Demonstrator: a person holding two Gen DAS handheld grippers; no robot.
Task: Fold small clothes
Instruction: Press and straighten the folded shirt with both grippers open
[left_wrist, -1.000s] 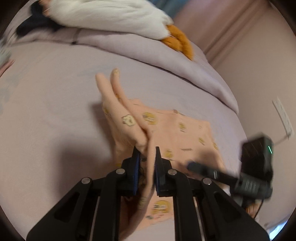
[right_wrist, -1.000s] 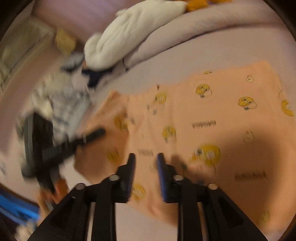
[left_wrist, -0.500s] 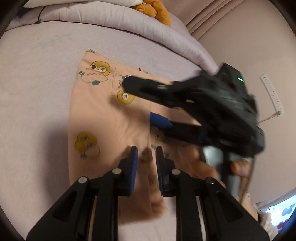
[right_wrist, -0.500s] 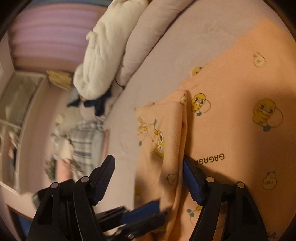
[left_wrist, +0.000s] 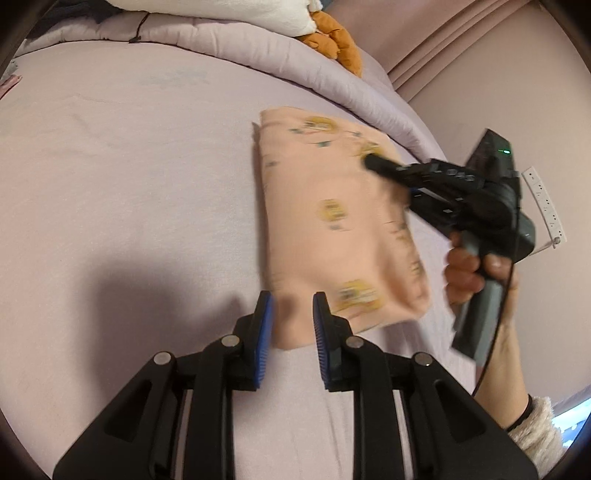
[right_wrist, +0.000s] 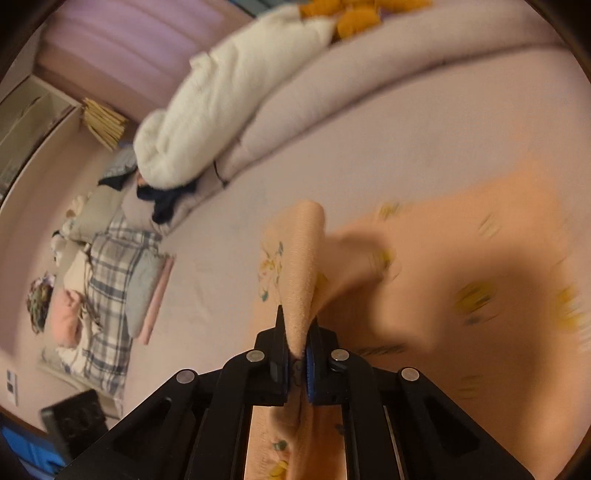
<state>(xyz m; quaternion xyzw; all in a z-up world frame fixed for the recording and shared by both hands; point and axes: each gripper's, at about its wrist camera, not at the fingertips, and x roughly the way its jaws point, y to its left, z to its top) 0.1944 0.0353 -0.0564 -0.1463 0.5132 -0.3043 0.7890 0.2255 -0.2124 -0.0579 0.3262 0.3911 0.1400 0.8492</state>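
Note:
A small peach garment (left_wrist: 332, 229) with yellow cartoon prints lies folded into a narrow rectangle on the lilac bed sheet (left_wrist: 129, 177). My left gripper (left_wrist: 291, 325) is open, its blue pads on either side of the garment's near corner, not clamping it. My right gripper (right_wrist: 297, 343) is shut on a raised fold of the peach garment (right_wrist: 303, 266), which drapes away to the right. In the left wrist view the right gripper (left_wrist: 373, 162) reaches over the garment's far right part, held by a hand (left_wrist: 476, 273).
A rolled lilac duvet (left_wrist: 258, 55) runs along the far side, with a white plush (right_wrist: 229, 92) and an orange plush (left_wrist: 332, 37) on it. Plaid and other clothes (right_wrist: 110, 280) are piled at the left. A wall with a socket strip (left_wrist: 546, 206) is at right.
The garment went from held up to folded over into a narrow rectangle. My left gripper has let go and drawn back to its near corner. My right gripper has closed on a fold.

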